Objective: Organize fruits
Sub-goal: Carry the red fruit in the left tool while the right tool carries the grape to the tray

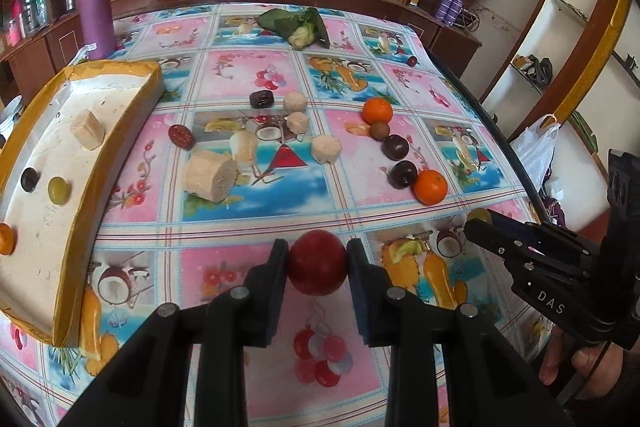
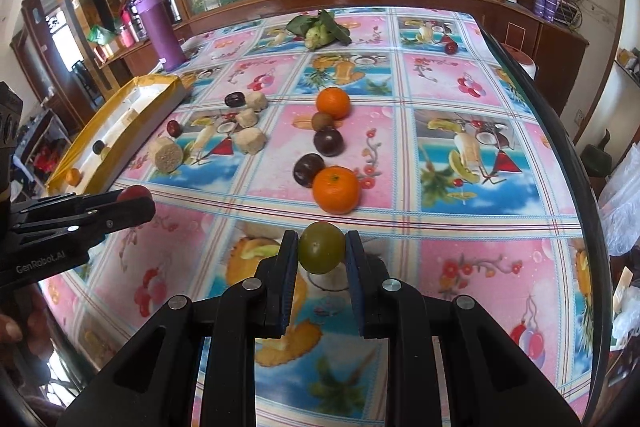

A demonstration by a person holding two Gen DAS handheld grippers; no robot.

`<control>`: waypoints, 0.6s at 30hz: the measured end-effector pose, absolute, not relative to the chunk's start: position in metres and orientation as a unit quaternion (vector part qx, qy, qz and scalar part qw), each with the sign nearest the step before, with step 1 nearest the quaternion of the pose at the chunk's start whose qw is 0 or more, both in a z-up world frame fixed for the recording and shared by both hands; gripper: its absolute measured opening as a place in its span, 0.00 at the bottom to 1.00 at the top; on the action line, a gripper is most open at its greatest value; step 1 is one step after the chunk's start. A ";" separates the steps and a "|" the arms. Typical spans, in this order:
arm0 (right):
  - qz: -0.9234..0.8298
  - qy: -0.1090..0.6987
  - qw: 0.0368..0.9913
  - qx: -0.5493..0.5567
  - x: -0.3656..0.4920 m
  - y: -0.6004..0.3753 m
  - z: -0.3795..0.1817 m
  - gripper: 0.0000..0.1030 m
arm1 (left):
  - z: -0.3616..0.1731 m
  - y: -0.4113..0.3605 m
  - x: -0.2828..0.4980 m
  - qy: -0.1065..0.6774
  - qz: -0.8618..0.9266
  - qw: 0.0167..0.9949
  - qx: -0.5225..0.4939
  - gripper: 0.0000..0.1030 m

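Note:
My left gripper (image 1: 317,259) is shut on a red round fruit (image 1: 317,262) above the table's near part. My right gripper (image 2: 322,251) is shut on a green round fruit (image 2: 322,253); it also shows in the left wrist view (image 1: 478,221), at the right. A yellow-rimmed white tray (image 1: 36,163) at the left holds a dark fruit (image 1: 29,179), a green fruit (image 1: 59,190), a small orange (image 1: 6,239) and a beige block (image 1: 88,129). Two oranges (image 2: 336,189) (image 2: 333,102), two dark plums (image 2: 309,169) (image 2: 328,141) and a kiwi (image 2: 322,119) lie mid-table.
Beige cake-like chunks (image 1: 210,175) and dark red fruits (image 1: 181,135) lie between tray and fruit row. A leafy cauliflower (image 1: 300,27) sits at the far side, a purple flask (image 1: 94,3) at the far left. The table edge (image 1: 516,163) runs along the right.

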State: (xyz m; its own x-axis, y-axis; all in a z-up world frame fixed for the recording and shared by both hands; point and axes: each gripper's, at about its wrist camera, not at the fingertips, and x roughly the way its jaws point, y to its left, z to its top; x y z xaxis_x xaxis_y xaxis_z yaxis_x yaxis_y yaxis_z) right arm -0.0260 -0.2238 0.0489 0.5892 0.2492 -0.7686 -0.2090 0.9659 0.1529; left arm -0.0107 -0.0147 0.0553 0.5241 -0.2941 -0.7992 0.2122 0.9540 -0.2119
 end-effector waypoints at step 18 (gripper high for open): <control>0.192 0.425 0.884 -0.022 -0.012 -0.126 0.066 0.22 | 0.072 0.079 -0.023 0.435 -0.079 0.894 -0.080 0.31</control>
